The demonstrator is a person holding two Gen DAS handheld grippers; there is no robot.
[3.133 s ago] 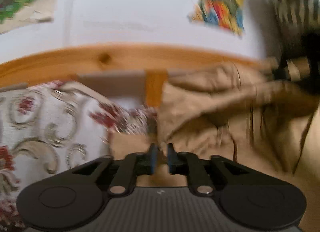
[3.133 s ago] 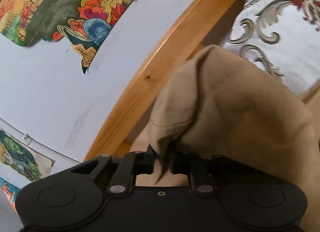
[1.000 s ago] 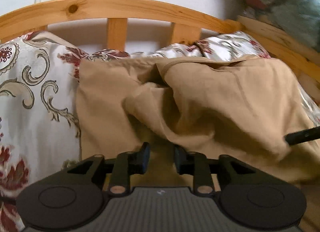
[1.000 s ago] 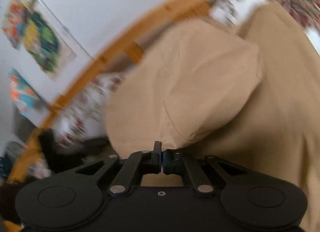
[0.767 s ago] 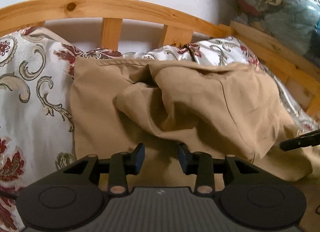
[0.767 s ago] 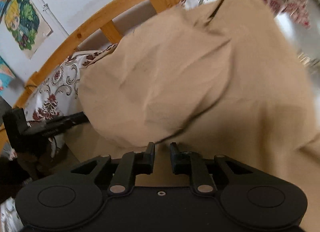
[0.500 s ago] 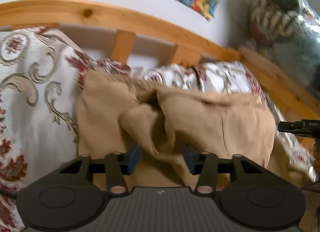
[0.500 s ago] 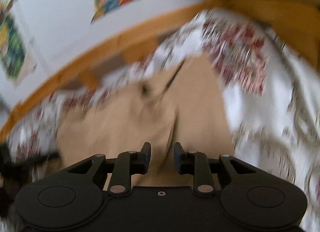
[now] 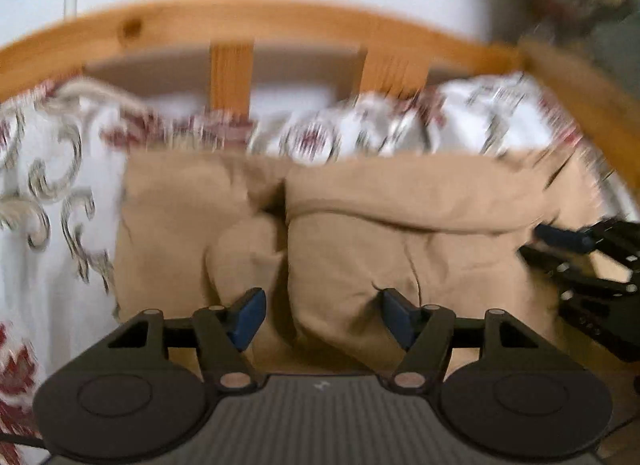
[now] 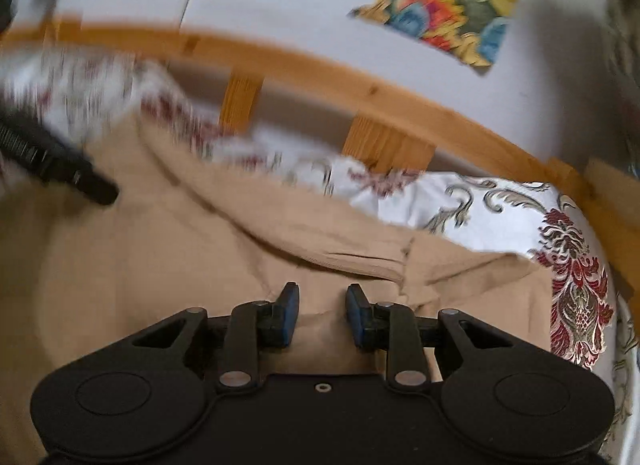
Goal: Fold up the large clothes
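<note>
Bed (image 9: 56, 169): we see its patterned cover under everything, wooden rail behind.
Tan garment (image 9: 400, 233): it lies bunched on the bed, ahead of both claws.
Left claw (image 9: 322, 317): we see its jaws opening wide; a fold bulges between them, unpinched.
Right claw (image 10: 322, 315): narrowly parted over the cloth, gripping nothing.

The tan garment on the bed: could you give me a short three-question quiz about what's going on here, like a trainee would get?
1. True or false: the left tongs are clamped on the tan garment.
2. What does the garment lie on: A) patterned bedspread, B) bare floor, C) desk?
3. What stands behind the bed: the wooden ______?

Key: 1 false, their jaws are opening, cloth bulging between them unpinched; the right tongs are open too. 2 A. 3 rail.
</note>
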